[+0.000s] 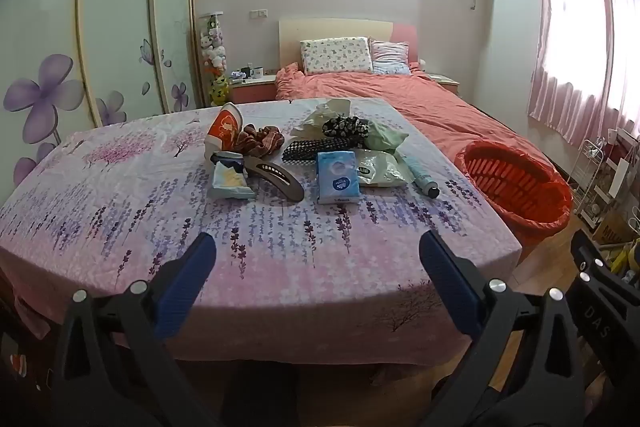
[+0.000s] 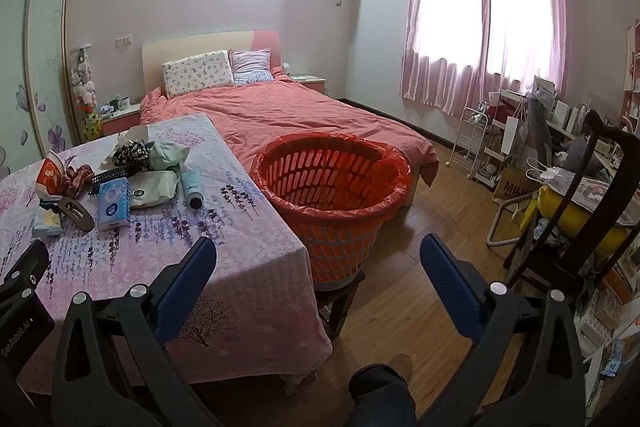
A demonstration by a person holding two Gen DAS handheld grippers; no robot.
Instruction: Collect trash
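With both tools, left tool [image 1: 318,255] and right tool [image 2: 318,259], held wide and empty, the trash pile [image 1: 320,151] ahead should be approached slowly, the basket [image 2: 332,179] being kept just right.

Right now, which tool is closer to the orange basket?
The right tool. The orange basket sits just ahead of it, beside the table. The left tool hangs over the table's near edge, with the basket farther off to its right. Both are open and empty.
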